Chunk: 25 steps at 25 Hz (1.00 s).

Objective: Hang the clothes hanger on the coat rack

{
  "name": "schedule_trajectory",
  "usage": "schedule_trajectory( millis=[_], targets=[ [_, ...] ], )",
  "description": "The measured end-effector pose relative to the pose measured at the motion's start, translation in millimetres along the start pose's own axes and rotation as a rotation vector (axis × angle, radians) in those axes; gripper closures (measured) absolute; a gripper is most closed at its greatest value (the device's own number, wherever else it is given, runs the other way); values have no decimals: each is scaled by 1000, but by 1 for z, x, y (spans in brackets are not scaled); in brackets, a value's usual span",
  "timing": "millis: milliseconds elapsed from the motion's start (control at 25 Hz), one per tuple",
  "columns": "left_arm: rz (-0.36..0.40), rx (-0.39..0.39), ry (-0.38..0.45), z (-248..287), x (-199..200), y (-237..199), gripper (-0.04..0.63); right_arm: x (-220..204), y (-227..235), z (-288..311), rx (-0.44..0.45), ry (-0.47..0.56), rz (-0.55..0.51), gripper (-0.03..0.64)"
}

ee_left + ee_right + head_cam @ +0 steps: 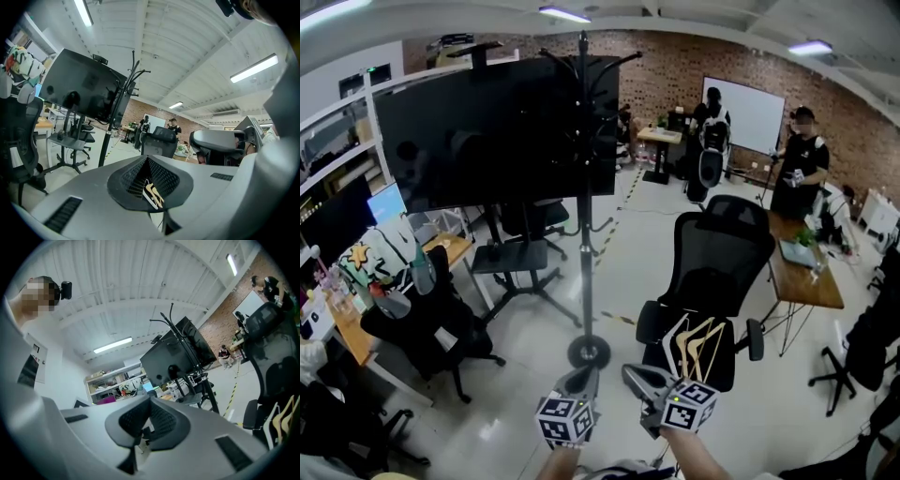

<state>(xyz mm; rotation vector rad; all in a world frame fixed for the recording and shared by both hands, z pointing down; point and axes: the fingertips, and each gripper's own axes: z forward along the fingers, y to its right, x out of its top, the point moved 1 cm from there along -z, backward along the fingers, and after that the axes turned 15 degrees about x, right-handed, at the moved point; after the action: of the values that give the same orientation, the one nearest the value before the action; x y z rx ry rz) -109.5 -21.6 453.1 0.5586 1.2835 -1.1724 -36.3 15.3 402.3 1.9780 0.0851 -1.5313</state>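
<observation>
**While wooden clothes hangers [697,345] lie on an office chair [722,248], my two hand-held grippers are closed and empty**

As I look forward and down in the head view, the left hand-held gripper [579,377] and the right hand-held gripper [634,374] sit side by side at the bottom edge. Each has its jaws pressed together and carries nothing. A tall black coat rack [584,216] stands on the floor [525,375] just ahead of them, its round base near the left jaws. Behind it is a large dark screen [487,131]. The hangers rest on the seat of the black office chair, to the right of the rack and apart from both grippers. Farther right is a wooden tabletop [811,281], and a person [800,164] stands at the back of the room.

Seen from the left gripper view, the left hand-held gripper [148,161] has its ribbed pads meeting in a closed seam. Through a small opening below the seam, the hangers [153,194] show in the distance. The coat rack [115,117] rises at left in front of the screen [84,89], with the chair [159,140] beyond.

Seen from the right gripper view, the right hand-held gripper [151,404] is also closed, with nothing pinched. The coat rack [189,348] and screen [176,359] stand ahead. The chair [274,343] is at the right edge, and the hangers [283,420] are just visible on it.
</observation>
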Motion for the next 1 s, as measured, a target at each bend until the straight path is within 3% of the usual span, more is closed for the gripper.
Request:
schedule_trajectory(
  millis=[680, 1000],
  targets=[
    [6, -10, -7, -2, -3, -2, 604, -4, 0, -1, -15, 11, 15, 608],
    [26, -51, -37, -1, -11, -1, 604, -12, 13, -12, -121, 42, 34, 597]
  ],
)
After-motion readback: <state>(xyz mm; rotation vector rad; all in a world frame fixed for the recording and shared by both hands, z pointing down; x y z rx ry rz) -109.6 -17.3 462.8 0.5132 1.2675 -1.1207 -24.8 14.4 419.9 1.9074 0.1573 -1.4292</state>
